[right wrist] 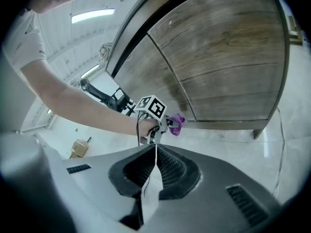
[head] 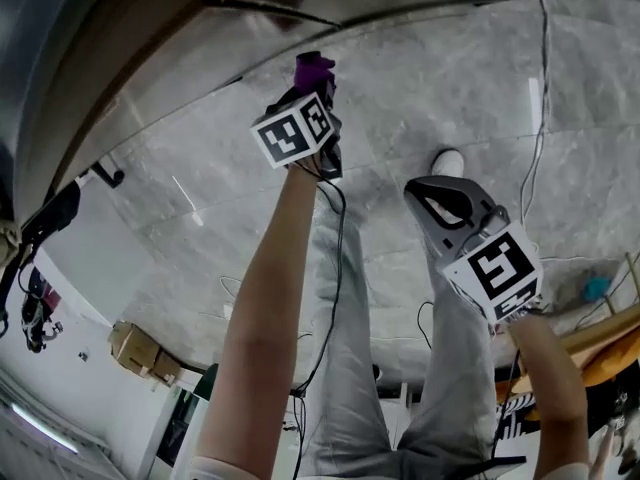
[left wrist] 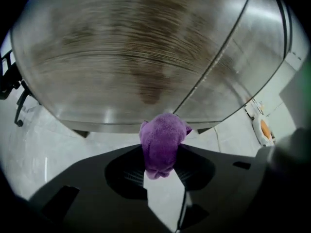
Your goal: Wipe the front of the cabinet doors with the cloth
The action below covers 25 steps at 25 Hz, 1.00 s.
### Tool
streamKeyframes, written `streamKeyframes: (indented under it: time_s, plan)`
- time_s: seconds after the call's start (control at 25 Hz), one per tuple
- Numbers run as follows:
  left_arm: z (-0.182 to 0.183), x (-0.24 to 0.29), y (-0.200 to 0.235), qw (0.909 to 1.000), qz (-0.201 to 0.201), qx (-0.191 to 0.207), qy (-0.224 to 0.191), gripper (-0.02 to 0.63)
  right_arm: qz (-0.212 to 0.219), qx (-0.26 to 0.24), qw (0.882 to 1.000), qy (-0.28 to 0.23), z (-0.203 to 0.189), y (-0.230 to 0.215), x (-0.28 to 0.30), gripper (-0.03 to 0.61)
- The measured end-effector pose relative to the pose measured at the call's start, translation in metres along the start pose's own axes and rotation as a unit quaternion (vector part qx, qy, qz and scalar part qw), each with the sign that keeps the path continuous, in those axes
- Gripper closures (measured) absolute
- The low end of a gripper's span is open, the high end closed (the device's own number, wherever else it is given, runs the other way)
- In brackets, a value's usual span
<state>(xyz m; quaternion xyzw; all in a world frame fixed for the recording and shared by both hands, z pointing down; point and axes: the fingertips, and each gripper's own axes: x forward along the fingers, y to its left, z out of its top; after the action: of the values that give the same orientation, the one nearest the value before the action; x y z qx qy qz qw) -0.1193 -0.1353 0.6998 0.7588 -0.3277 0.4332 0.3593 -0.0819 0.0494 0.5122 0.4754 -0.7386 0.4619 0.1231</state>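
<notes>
Holding the cloth (left wrist: 163,137) tight, our left gripper (left wrist: 160,161) has its jaws clamped on the purple wad, which bulges past the tips toward 12 o'clock. In the left gripper view the wad sits at the bottom edge of the doors (left wrist: 121,57), right where the seam (left wrist: 209,64) between them meets that edge. From there the seam runs off toward 1 o'clock. Whether the cloth is pressed on the wood or just shy of it, we cannot tell.

Our right gripper (right wrist: 155,152) has its jaws together on nothing. It hangs well apart from the cabinet, at 3 o'clock in the head view, over the floor (head: 450,78).

We read this as the wiping step, with the cloth at the low edge near the seam. Next, we judge, the call is to press the wad flat to the wood and sweep up toward 12 o'clock. The squeeze should be firm so the cloth does not slip out, and after that comes the door at 1 o'clock.
</notes>
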Motion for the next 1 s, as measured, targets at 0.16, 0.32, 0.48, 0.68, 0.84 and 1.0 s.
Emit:
streamKeyframes:
  time_s: [0.16, 0.32, 0.48, 0.68, 0.84, 1.0]
  plan:
    - [0.020, 0.028, -0.040, 0.9996, -0.014, 0.025, 0.005, 0.465, -0.039, 0.028, 0.999, -0.022, -0.003, -0.034, -0.027, 0.551]
    - [0.029, 0.051, -0.046, 0.9990, -0.007, 0.039, 0.018, 0.465, -0.086, 0.064, 0.993, -0.059, -0.013, -0.063, -0.049, 0.551]
    - [0.040, 0.063, -0.027, 0.9984, 0.005, 0.055, 0.016, 0.465, -0.151, 0.136, 0.973, -0.108, -0.026, -0.089, -0.062, 0.551]
    - [0.034, 0.059, 0.008, 0.9953, 0.010, 0.089, 0.036, 0.465, -0.194, 0.181, 0.954, -0.141, -0.040, -0.088, -0.052, 0.551]
    - [0.034, 0.047, 0.052, 0.9936, 0.022, 0.101, 0.044, 0.465, -0.184, 0.159, 0.959, -0.146, -0.022, -0.064, -0.022, 0.551]
    - [0.031, 0.027, 0.108, 0.9935, 0.045, 0.094, 0.046, 0.465, -0.165, 0.134, 0.966, -0.147, 0.000, -0.033, 0.015, 0.551]
